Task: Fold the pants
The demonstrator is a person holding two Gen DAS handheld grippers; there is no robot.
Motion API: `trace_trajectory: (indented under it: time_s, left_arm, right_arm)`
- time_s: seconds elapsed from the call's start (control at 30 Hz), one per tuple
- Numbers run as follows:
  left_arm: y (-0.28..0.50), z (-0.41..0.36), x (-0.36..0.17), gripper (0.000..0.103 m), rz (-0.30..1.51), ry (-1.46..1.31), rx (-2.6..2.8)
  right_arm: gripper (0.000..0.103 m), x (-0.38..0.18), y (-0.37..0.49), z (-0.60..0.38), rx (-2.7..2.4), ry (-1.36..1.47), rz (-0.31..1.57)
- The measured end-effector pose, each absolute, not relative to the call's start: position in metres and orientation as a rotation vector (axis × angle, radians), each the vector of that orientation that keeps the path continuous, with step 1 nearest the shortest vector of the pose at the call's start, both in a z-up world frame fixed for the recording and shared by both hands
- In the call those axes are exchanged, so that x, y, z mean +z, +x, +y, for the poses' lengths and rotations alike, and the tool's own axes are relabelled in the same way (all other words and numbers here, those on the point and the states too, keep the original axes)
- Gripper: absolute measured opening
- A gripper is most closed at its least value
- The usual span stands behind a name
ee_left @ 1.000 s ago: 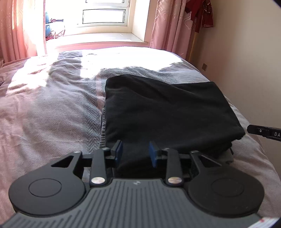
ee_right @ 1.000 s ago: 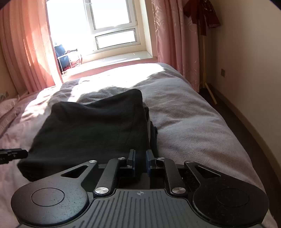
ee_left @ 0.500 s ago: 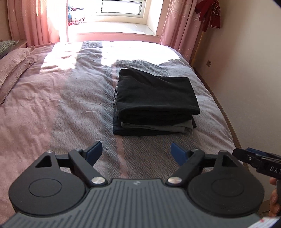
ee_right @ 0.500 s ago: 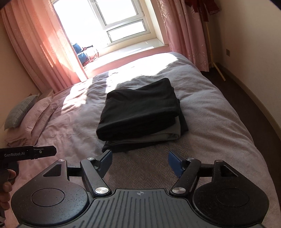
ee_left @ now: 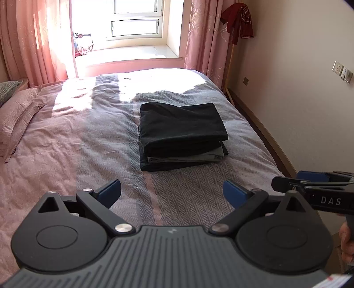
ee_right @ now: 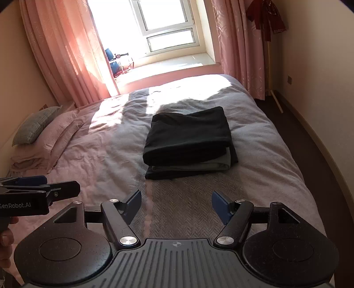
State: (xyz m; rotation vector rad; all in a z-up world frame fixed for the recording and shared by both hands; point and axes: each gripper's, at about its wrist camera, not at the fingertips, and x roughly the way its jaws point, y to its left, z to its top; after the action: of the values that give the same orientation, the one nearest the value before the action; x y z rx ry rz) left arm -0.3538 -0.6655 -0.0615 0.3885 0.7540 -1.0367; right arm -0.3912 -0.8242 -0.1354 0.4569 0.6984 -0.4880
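Folded black pants (ee_left: 181, 127) (ee_right: 190, 135) lie on top of a small stack, over a grey folded garment (ee_left: 188, 157) (ee_right: 199, 165) and another dark one, on the bed's right half. My left gripper (ee_left: 172, 192) is open, held above the bed well short of the stack, with nothing between its blue pads. My right gripper (ee_right: 176, 205) is open too and just as far back. Each gripper shows at the edge of the other's view, the right gripper (ee_left: 309, 188) at the right and the left gripper (ee_right: 33, 190) at the left.
The bed (ee_left: 77, 137) carries a pink and grey cover, with pillows (ee_right: 44, 137) at the left. A window (ee_left: 135, 20) and pink curtains (ee_right: 66, 51) stand behind it. A wall (ee_left: 298, 88) and dark floor (ee_right: 309, 144) run along the right side. A hand (ee_left: 347, 241) holds the right gripper's handle.
A second ago both grippers sat narrow at the near edge of the black pants, the right one nearly shut. Both have let go, opened wide and pulled back and up.
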Motion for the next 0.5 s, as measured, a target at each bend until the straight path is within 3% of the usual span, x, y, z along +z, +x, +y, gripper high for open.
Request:
trace_trajectory:
  time_s: [0.5]
  left_arm:
    - [-0.351, -0.647, -0.062, 0.097, 0.791, 0.394, -1.037]
  right_arm:
    - [0.067, -0.129, -0.395, -0.800, -0.466, 0.474, 0.710]
